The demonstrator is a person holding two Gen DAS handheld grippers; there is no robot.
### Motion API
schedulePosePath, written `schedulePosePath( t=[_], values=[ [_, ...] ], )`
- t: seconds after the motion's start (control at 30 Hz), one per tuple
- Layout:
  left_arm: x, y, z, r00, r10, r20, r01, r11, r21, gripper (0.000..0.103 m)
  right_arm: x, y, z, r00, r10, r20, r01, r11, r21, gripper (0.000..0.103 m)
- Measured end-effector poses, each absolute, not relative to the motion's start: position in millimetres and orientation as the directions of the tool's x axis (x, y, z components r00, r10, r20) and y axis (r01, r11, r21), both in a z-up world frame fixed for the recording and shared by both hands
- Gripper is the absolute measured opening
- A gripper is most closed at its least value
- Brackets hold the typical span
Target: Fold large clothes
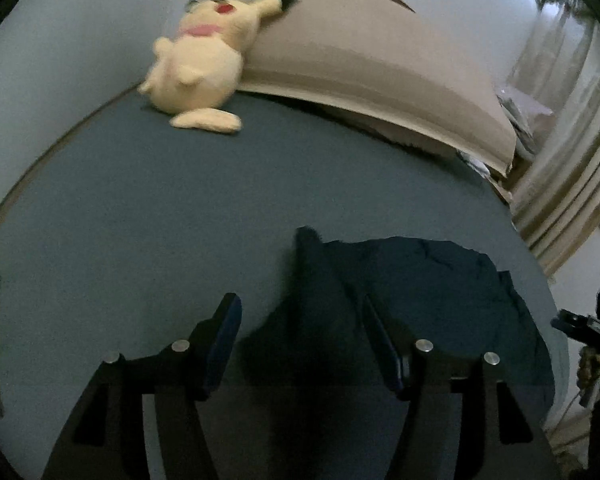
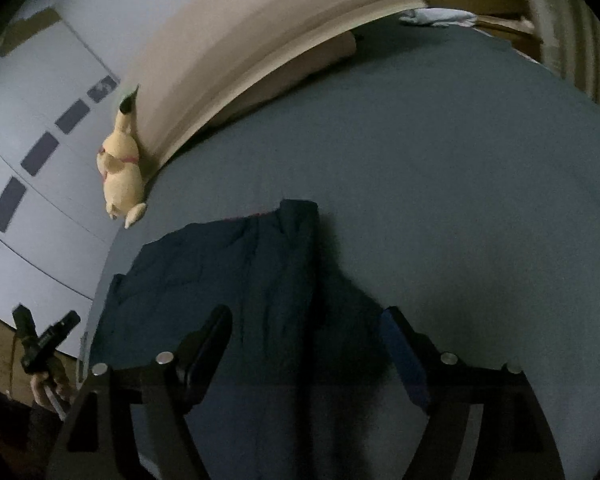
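Your left tool (image 1: 302, 312) stands spread above the bed (image 1: 140, 208), with nothing pinched; its pads are clear of the cloth. The dark blue garment (image 1: 420, 280) lies folded on the grey-blue sheet, at about 4 o'clock in the left wrist view, its near edge running under the right finger (image 1: 384, 348).

Your right tool (image 2: 306, 324) is spread too, and the garment (image 2: 228, 272) lies below and between its fingers, reaching toward 10 o'clock; no pad presses on it.

A yellow plush toy (image 1: 198, 64) leans against the beige headboard (image 1: 360, 60) at 11 o'clock, well apart from the garment. In the right wrist view, your left hand (image 2: 50, 384) shows at 8 o'clock.
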State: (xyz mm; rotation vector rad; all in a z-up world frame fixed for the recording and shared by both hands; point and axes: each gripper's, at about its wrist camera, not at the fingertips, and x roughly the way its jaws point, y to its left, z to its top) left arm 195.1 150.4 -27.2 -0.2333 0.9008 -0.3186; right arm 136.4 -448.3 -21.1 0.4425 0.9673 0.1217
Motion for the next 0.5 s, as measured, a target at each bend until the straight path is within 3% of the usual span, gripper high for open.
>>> schedulePosePath(
  t=[0.27,0.3,0.33,0.37,0.4,0.5],
  values=[
    [246.3,98.6,-59.4,0.491,-0.324,-0.809,0.174,0.946,-0.274,0.063,209.7,-423.6,-64.6,0.488,0.328,-0.809,0.067,0.91,0.41,0.079],
    [248.4,95.2,-63.3,0.489,-0.299,-0.819,0.176,0.954,-0.244,0.036,215.0,-422.2,-69.2,0.471,0.335,-0.816,0.062,0.91,0.41,0.055],
    [250.3,92.7,-68.8,0.473,-0.272,-0.838,0.171,0.961,-0.215,0.012,218.2,-420.5,-72.8,0.455,0.329,-0.828,0.056,0.917,0.395,0.022],
    [253.2,92.4,-76.5,0.453,-0.256,-0.854,0.156,0.966,-0.207,0.012,219.2,-419.2,-73.2,0.45,0.32,-0.833,0.053,0.922,0.383,0.02],
    [254.8,94.0,-80.0,0.453,-0.255,-0.854,0.147,0.966,-0.211,0.011,217.1,-418.4,-69.6,0.468,0.312,-0.826,0.04,0.927,0.373,0.011],
    [261.6,97.9,-98.8,0.446,-0.239,-0.863,0.112,0.971,-0.212,0.011,213.0,-416.7,-62.6,0.506,0.281,-0.815,0.03,0.939,0.342,0.008]
  ],
)
